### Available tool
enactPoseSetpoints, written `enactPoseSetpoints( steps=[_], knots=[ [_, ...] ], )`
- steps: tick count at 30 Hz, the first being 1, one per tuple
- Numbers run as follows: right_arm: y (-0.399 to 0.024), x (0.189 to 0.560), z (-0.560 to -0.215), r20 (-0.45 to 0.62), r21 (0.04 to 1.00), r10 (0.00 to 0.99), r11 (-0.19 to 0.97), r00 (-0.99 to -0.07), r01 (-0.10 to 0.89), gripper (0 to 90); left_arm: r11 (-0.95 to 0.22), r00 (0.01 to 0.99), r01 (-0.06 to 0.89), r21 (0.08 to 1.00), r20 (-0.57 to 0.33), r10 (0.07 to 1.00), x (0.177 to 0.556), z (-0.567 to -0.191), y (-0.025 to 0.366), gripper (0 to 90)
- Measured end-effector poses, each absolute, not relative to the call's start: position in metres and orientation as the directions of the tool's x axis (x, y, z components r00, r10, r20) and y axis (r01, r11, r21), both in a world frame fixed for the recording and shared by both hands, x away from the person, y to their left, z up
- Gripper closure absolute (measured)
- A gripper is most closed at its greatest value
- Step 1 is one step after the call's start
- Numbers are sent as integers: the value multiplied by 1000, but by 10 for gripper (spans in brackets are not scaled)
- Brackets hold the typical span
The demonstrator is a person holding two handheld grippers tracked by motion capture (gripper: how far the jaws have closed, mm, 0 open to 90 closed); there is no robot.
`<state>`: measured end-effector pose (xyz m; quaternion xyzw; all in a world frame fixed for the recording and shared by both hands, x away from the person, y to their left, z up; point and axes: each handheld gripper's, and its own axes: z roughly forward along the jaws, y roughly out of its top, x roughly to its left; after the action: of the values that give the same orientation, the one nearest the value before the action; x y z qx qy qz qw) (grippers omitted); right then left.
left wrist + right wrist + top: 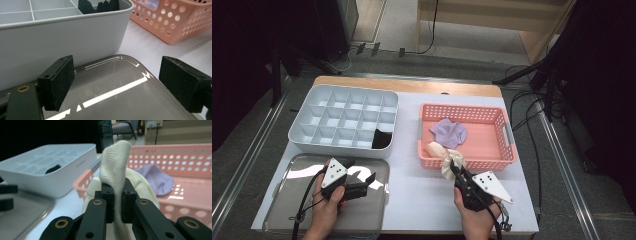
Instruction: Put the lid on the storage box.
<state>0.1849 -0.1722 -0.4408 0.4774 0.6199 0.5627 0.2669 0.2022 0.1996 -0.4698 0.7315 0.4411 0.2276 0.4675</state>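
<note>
One cream sock (113, 160) is pinched between the jaws of our right gripper (455, 170), lifted over the near rim of the pink basket (507, 131). Our left gripper (371, 179) waits wide and empty above the steel tray (282, 210). Next, we judge, the sock goes to a free cell of the grey divided box (319, 95), beside the black sock (382, 139).

You are facing a divided organizer (343, 119) lying behind a tray (282, 210) at left; a basket (507, 145), right of the organizer, is holding one cloth (450, 132), another cloth (447, 159) draping over its near rim.
</note>
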Motion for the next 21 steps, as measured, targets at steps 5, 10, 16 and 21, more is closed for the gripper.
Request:
enactPoseSetpoints(
  steps=[5, 10, 16, 21],
  knots=[
    [-164, 176, -451, 212, 942, 878, -67, -429, 328, 840, -174, 506, 431, 885, -77, 859, 202, -470, 199, 140],
    [-154, 172, -460, 211, 932, 864, -37, -457, 360, 839, -169, 508, 421, 891, -77, 858, 201, -470, 200, 140],
    [-139, 170, -466, 221, 923, 844, -19, -489, 384, 840, -166, 506, 421, 892, -79, 859, 201, -470, 200, 140],
    [-124, 168, -472, 244, 909, 821, -9, -515, 417, 839, -156, 509, 421, 893, -90, 856, 201, -469, 202, 140]
  ],
)
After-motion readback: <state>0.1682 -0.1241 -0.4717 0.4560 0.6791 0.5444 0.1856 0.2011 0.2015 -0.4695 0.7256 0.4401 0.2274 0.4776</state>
